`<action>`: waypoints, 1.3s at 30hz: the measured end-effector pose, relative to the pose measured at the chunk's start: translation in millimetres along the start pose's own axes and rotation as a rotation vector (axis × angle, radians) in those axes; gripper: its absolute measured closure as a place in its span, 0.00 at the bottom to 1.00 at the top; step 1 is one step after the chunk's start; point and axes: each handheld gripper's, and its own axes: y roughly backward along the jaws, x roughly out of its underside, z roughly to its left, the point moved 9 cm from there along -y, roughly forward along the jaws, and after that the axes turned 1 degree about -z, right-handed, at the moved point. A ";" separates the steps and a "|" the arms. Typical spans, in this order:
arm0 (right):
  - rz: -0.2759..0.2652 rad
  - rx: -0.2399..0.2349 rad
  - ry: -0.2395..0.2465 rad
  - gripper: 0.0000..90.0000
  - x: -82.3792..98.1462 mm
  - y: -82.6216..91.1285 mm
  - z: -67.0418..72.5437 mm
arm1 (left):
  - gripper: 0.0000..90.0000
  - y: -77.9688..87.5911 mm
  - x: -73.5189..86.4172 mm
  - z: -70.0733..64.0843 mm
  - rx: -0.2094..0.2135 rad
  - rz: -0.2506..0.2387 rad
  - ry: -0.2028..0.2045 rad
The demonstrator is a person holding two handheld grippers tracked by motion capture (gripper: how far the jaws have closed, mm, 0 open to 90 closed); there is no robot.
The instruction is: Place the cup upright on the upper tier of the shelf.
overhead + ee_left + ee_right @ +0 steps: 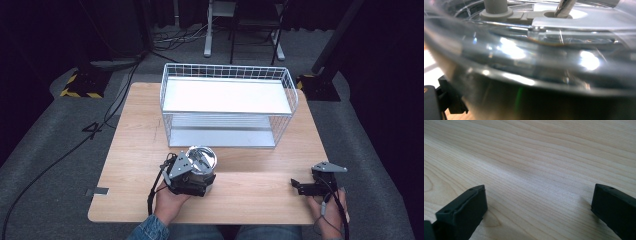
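Note:
A shiny steel pot with a glass lid (204,158) stands near the middle of the wooden table (137,135), in front of the rack. My left gripper (196,176) is closed around the pot's near side. In the left gripper view the pot wall (529,100) and its lid with a grey knob (495,7) sit right up against the camera, and one black jaw shows at the lower left. My right gripper (300,186) rests low over bare wood at the right front. Its fingers (464,207) stand wide apart, with nothing between them.
A white wire rack (226,65) with two shelves stands at the back centre of the table, just beyond the pot. Cables and stand legs lie on the grey floor around the table. A hand holds each gripper at the front edge.

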 end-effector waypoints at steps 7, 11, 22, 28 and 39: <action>0.000 0.000 0.000 0.00 0.0 0.0 0.0 | 0.04 10.7 -31.9 -4.7 0.020 -0.006 -0.026; 0.000 0.004 -0.004 0.00 0.1 0.1 0.1 | 0.04 15.1 -45.9 -6.6 0.034 -0.003 -0.039; 0.000 0.004 -0.004 0.00 0.1 0.1 0.1 | 0.04 23.4 -77.9 -0.5 0.057 -0.015 -0.026; 0.000 0.004 -0.004 0.00 0.1 0.1 0.1 | 0.04 25.1 -93.3 3.7 0.057 -0.007 -0.026; -0.001 0.008 -0.007 0.01 0.4 0.5 0.4 | 0.04 26.6 -136.7 18.9 0.041 -0.016 -0.043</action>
